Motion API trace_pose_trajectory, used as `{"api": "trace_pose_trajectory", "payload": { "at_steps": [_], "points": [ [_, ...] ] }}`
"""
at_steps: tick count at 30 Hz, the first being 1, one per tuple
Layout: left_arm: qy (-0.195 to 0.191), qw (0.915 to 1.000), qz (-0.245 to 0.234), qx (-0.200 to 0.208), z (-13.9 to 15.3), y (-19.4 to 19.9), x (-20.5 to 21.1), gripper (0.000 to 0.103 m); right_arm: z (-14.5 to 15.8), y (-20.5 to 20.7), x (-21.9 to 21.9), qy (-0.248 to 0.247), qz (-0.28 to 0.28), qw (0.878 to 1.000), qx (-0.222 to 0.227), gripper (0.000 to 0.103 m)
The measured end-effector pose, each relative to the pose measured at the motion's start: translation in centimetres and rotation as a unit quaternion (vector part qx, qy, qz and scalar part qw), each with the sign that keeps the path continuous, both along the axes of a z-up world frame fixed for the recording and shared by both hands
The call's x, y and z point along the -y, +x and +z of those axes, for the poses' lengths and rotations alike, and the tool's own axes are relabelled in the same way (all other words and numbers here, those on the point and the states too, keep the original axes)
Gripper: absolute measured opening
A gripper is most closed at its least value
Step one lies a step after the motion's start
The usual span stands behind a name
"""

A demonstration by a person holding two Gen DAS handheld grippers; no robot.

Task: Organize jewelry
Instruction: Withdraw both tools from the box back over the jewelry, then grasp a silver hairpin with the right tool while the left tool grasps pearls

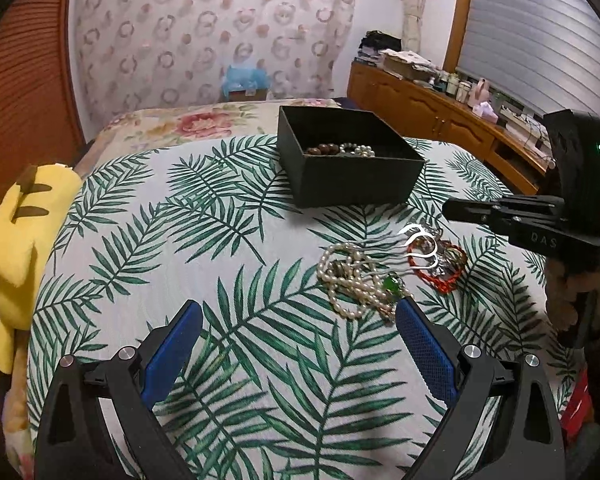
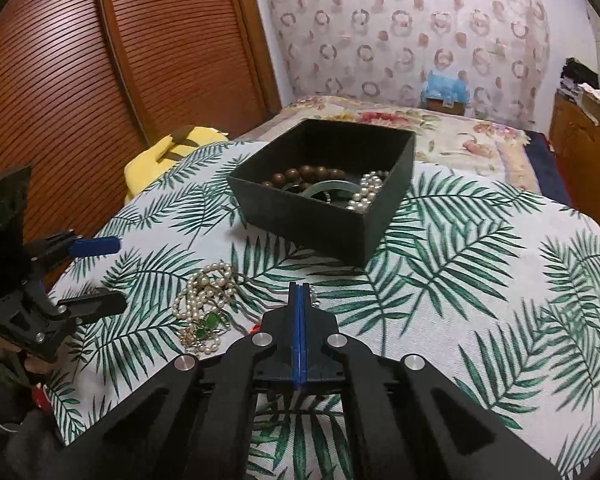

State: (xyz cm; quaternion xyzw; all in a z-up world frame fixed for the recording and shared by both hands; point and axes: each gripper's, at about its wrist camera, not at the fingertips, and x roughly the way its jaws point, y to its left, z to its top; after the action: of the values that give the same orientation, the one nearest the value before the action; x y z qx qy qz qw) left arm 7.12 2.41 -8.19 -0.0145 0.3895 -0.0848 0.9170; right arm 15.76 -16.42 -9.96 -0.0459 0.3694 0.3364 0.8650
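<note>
A black open box (image 1: 348, 168) stands on the leaf-print cloth and holds brown beads, pearls and a pale bangle (image 2: 332, 190). A loose pile lies nearer: a pearl necklace (image 1: 352, 280) with a green stone (image 1: 392, 285), silver hooks (image 1: 420, 248) and a red bead piece (image 1: 448, 268). My left gripper (image 1: 300, 320) is open, just short of the pile's near edge. My right gripper (image 2: 300, 292) is shut above the pile's right side; whether it pinches anything is hidden. It shows from the side in the left wrist view (image 1: 450, 208). The pearls also show in the right wrist view (image 2: 204, 296).
A yellow plush toy (image 1: 16, 232) lies at the cloth's left edge. A floral bedspread (image 1: 188, 124) lies behind the box. A wooden sideboard (image 1: 440, 112) with clutter stands at the right. A slatted wooden wardrobe (image 2: 80, 92) stands at the left.
</note>
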Motion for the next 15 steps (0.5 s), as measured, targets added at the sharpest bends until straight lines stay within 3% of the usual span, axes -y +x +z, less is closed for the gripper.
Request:
{"api": "trace_pose_trajectory", "payload": {
  "at_steps": [3, 7, 15],
  "points": [
    [0.004, 1.0000, -0.003, 0.001, 0.2, -0.4, 0.3, 0.093, 0.1, -0.2, 0.3, 0.001, -0.016, 1.000, 0.005, 0.002],
    [0.006, 1.0000, -0.006, 0.000, 0.1, -0.6, 0.5, 0.093, -0.5, 0.1, 0.2, 0.006, -0.021, 1.000, -0.013, 0.014],
    [0.004, 1.0000, -0.003, -0.001, 0.0, -0.4, 0.3, 0.093, -1.9, 0.7, -0.1, 0.007, -0.029, 0.998, -0.048, 0.014]
  ]
}}
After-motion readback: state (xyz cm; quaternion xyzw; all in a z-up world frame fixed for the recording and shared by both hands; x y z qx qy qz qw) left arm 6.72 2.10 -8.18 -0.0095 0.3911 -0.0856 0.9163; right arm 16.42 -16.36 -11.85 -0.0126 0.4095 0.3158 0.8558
